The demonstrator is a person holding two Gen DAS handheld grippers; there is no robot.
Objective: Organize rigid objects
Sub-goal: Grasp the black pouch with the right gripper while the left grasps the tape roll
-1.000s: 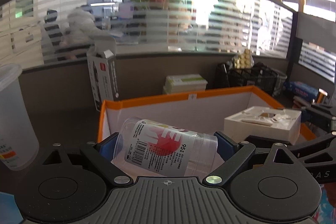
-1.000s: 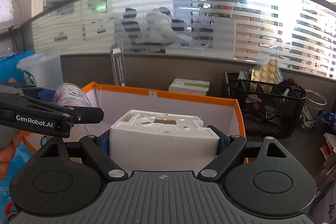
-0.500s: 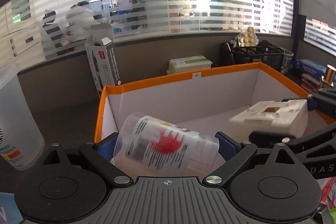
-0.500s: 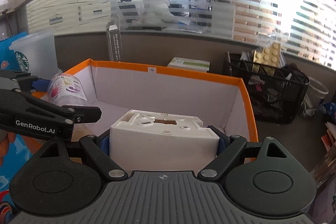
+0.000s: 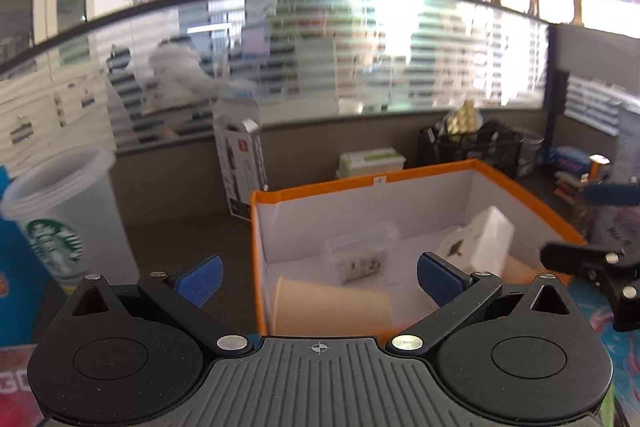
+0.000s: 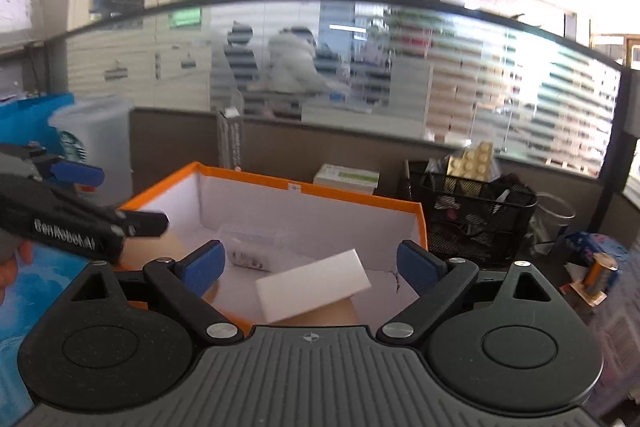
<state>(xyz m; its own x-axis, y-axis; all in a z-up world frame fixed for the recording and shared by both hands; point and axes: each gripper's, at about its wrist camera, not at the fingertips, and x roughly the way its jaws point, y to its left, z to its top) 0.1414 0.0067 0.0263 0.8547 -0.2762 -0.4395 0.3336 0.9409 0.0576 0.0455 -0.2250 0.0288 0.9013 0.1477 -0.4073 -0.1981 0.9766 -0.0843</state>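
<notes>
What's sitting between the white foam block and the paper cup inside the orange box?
A clear plastic case, lying between white foam block and paper cup; left wrist view.

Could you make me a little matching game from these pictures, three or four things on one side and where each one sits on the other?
Things:
1. white foam block
2. Starbucks cup
3. yellow toy brick plate
4. paper cup

Places:
A. upright on the desk, outside the box
B. on its side in the box's near corner
C. sticking out of the black mesh basket
D. tilted inside the orange-rimmed box

Pairs: 1-D, 2-A, 3-C, 4-B
</notes>
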